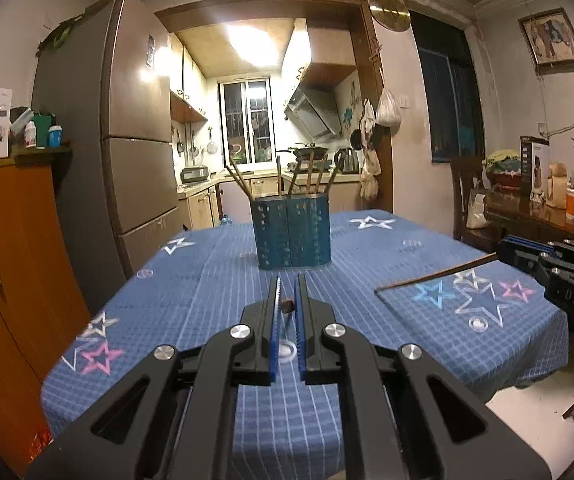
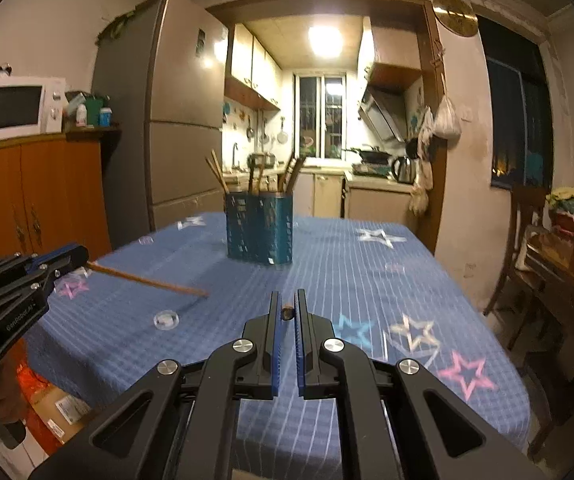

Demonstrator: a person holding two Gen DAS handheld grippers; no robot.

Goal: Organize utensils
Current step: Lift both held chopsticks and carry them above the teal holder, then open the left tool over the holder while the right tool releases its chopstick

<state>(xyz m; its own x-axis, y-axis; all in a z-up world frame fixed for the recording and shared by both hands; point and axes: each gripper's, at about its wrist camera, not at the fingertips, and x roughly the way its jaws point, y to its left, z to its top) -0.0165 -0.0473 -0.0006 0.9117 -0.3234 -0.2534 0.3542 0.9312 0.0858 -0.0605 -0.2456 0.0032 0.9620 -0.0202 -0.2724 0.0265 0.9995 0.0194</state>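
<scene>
You have one chopstick pinched in each claw, left (image 1: 287, 307) and right (image 2: 287, 314), so now carry both to the far blue holder (image 1: 291, 236) and drop them in.

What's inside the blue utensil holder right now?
Several brown chopsticks stand in the blue utensil holder, tops leaning outward. Their lower ends and the holder's bottom are hidden by its perforated walls.

One blue holder (image 1: 290, 233) stands on the table (image 1: 215, 280). About seven chopsticks (image 1: 241, 181) stick up from it. Two more chopsticks (image 1: 437, 276) are in front of the holder, one in each gripper.
</scene>
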